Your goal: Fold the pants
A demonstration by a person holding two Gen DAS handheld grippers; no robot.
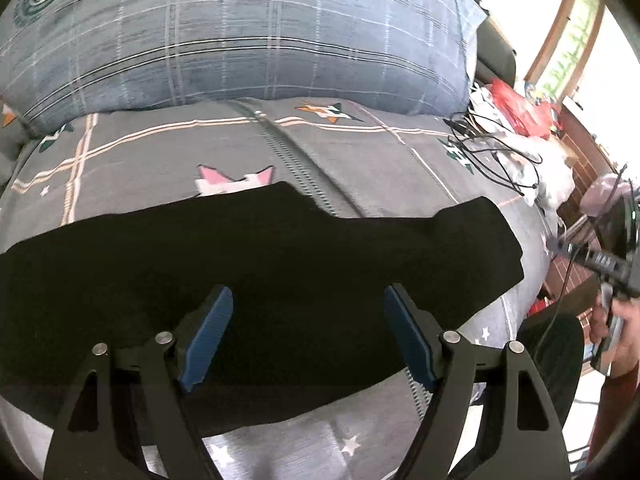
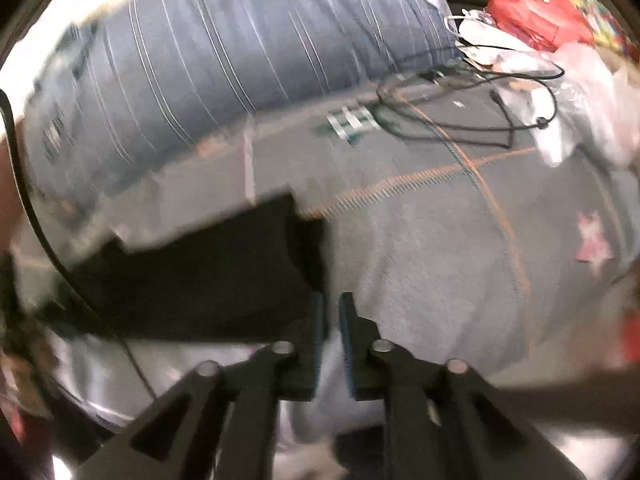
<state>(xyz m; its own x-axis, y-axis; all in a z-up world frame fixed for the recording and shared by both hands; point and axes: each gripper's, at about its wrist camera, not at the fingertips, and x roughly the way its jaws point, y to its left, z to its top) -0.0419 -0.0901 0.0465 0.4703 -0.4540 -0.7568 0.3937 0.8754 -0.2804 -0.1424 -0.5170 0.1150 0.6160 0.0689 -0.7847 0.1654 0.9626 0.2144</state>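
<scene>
The black pants [image 1: 256, 264] lie folded in a wide band across the grey patterned bedspread [image 1: 168, 152]. My left gripper [image 1: 308, 300] hovers just above their near middle, jaws wide open and empty. In the blurred right wrist view the pants [image 2: 200, 272] lie to the left. My right gripper [image 2: 332, 304] is at their right end, fingers nearly together with a narrow gap; nothing shows between them. The right gripper also shows in the left wrist view [image 1: 600, 264], off the bed's right side, held by a hand.
A large blue-grey plaid pillow [image 1: 240, 32] lies behind the pants. Black cables [image 1: 492, 152], white bags and a red bag [image 1: 516, 108] crowd the bed's far right corner. The bed's right edge drops to a brick-tiled floor.
</scene>
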